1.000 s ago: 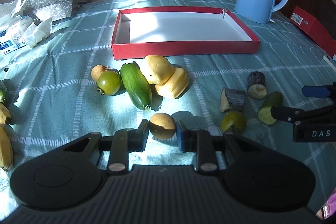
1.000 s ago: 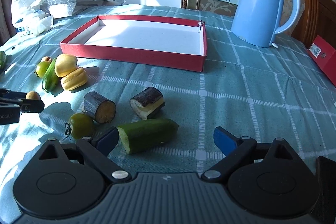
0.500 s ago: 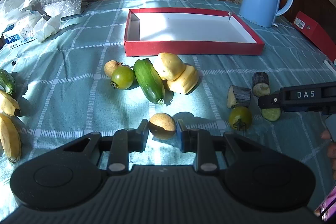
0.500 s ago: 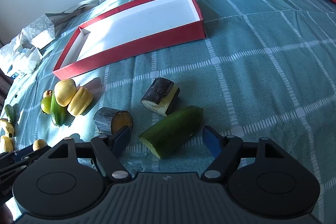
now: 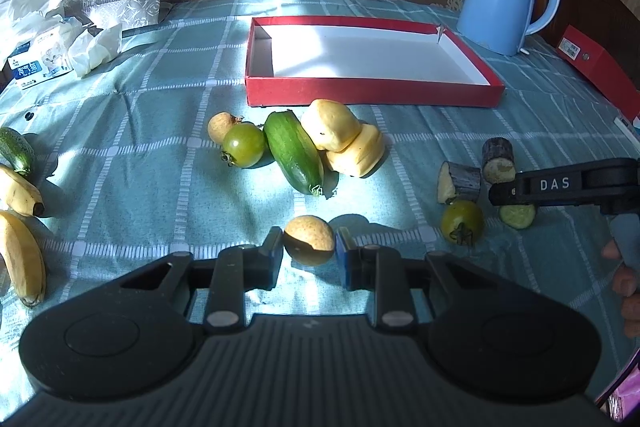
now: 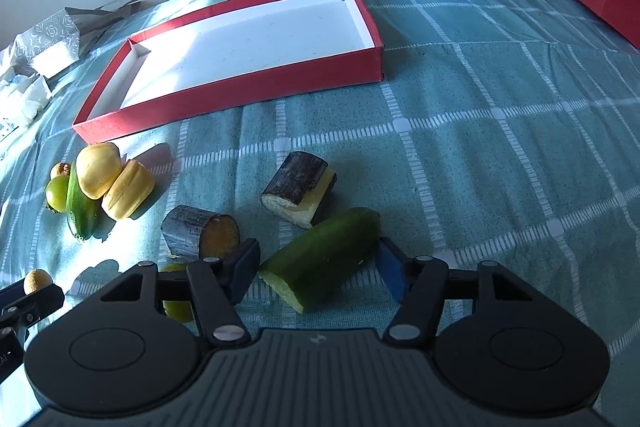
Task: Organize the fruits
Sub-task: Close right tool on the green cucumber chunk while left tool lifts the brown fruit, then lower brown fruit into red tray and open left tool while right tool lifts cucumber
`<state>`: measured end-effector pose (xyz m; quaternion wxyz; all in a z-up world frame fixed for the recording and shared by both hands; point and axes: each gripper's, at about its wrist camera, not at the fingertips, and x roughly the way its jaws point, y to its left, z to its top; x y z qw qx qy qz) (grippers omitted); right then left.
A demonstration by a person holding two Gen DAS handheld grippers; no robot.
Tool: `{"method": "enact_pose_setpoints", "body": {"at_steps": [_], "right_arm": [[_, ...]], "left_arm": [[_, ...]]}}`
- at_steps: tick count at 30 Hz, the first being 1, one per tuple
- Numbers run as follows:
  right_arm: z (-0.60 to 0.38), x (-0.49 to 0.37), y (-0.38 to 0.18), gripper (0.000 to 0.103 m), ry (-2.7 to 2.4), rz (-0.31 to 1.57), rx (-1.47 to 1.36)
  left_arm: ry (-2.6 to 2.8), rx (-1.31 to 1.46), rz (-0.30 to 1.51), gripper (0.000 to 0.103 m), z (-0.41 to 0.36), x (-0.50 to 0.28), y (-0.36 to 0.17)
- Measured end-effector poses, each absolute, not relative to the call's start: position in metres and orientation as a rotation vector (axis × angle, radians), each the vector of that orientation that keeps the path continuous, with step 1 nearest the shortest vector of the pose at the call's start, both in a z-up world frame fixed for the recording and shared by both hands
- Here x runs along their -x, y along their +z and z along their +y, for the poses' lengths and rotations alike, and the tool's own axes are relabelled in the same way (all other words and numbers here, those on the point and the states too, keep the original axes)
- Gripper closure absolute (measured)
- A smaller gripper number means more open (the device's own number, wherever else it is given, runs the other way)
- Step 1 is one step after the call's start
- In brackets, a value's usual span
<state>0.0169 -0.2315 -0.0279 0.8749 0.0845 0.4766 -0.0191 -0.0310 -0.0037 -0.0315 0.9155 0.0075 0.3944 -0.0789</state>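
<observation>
Fruit lies scattered on the table before an empty red tray [image 5: 372, 91]. A small brown fruit [image 5: 309, 239] is clamped in the left hand-held gripper [image 5: 309, 257], seemingly for transfer. A cut cucumber piece [image 6: 322, 259] is straddled by the right hand-held gripper [image 6: 318, 267], its jaws closing without evident contact.

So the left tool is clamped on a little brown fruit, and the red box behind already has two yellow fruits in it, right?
Not quite. The left tool is clamped on the little brown fruit, but the red box holds nothing. The left wrist view shows the two yellow fruits on the cloth in front of it.
</observation>
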Motion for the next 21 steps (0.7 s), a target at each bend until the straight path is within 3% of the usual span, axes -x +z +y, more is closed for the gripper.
{"method": "enact_pose_setpoints", "body": {"at_steps": [21], "right_arm": [[-0.221,0.017,-0.012,0.042,0.073,0.837,0.135]], "left_arm": [[-0.180,-0.003,0.776,0.078,-0.003,0.028,-0.023]]}}
